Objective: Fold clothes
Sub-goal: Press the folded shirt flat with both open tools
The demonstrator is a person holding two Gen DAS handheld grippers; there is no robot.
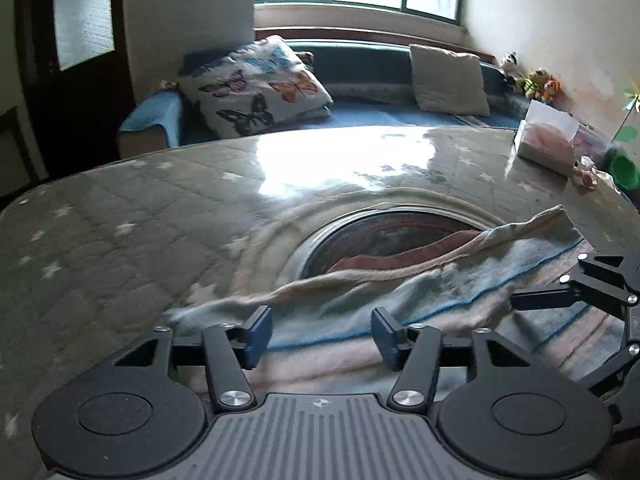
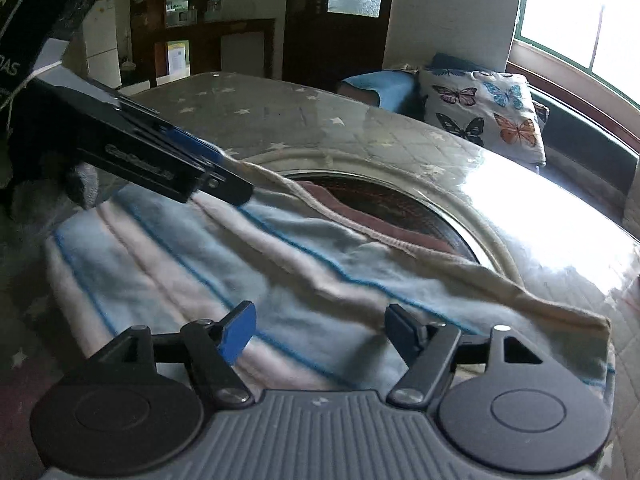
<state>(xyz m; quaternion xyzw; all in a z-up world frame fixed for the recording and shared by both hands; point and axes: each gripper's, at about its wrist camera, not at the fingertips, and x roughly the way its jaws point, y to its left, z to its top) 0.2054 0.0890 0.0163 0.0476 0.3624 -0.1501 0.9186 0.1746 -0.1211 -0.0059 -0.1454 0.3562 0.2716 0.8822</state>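
A striped towel-like cloth (image 1: 400, 296) in pale blue, pink and white lies folded on the glossy table (image 1: 120, 240), its raised top edge running across a round inset. My left gripper (image 1: 322, 334) hangs over the cloth's near part, blue pads well apart, nothing pinched between them. In the right wrist view the same cloth (image 2: 180, 264) spreads under my right gripper (image 2: 320, 332), which is open above it. The left gripper (image 2: 226, 172) shows side-on at the cloth's far left edge, held by a gloved hand (image 2: 84, 184). One of the right gripper's fingers (image 1: 536, 299) enters at the right.
A tissue box (image 1: 548, 140) and a green bowl (image 1: 624, 170) stand at the table's far right. Behind the table is a blue sofa with a butterfly cushion (image 1: 256, 84) and a beige cushion (image 1: 448, 80). Dark wooden doors and shelves (image 2: 208, 40) stand beyond the table's left end.
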